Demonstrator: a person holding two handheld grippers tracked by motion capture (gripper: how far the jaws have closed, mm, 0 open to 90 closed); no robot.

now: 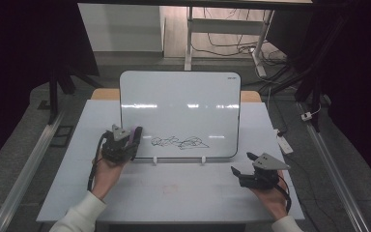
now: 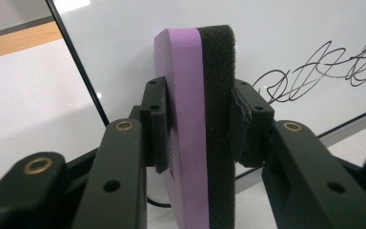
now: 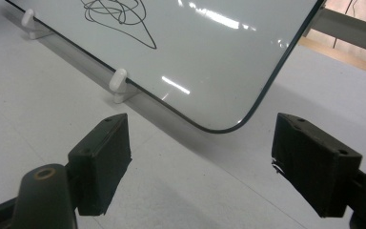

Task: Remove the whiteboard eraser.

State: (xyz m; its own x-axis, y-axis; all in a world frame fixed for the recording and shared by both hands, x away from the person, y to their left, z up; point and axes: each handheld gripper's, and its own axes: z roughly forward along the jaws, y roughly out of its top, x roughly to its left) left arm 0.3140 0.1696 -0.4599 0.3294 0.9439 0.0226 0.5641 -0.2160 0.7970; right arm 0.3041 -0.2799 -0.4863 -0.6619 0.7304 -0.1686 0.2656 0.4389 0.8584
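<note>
Currently we note the left claw clamped on the purple-backed foam eraser against the whiteboard; the right claw gapes empty by the whiteboard's lower corner.

I count one eraser between my left gripper's jaws, one whiteboard just beyond it, one scribble, two white feet, and two grippers altogether.

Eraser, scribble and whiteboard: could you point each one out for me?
eraser (image 2: 190,119), left gripper view, on its purple back layer.
scribble (image 1: 179,142), high view, on the middle of the black lines.
whiteboard (image 1: 178,96), high view, on its bare white face.
</note>
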